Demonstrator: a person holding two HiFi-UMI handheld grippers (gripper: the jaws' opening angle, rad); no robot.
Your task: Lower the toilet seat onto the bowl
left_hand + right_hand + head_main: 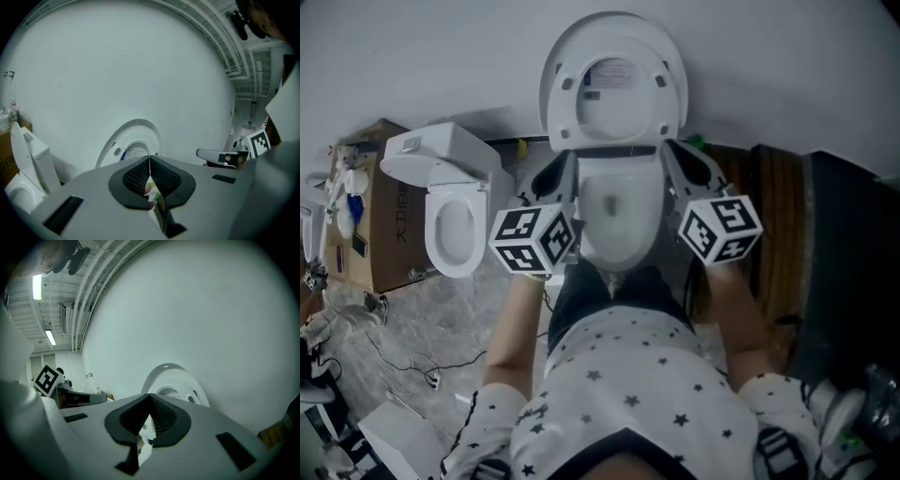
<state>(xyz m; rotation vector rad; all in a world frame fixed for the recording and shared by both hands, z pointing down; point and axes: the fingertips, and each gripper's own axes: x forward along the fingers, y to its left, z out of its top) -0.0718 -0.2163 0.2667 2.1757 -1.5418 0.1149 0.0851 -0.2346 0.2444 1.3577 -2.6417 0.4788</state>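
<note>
Raised seat (565, 94) in all views, its bowl (619, 217) in head view alone

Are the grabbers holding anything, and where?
Nothing is held. The left gripper and right gripper are both shut and empty; the toilet seat stands raised, untouched.

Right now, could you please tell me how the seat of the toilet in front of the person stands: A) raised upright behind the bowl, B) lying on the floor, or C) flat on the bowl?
A: in the head view the toilet seat stands tipped up at the back, leaving the bowl open below it.
</note>
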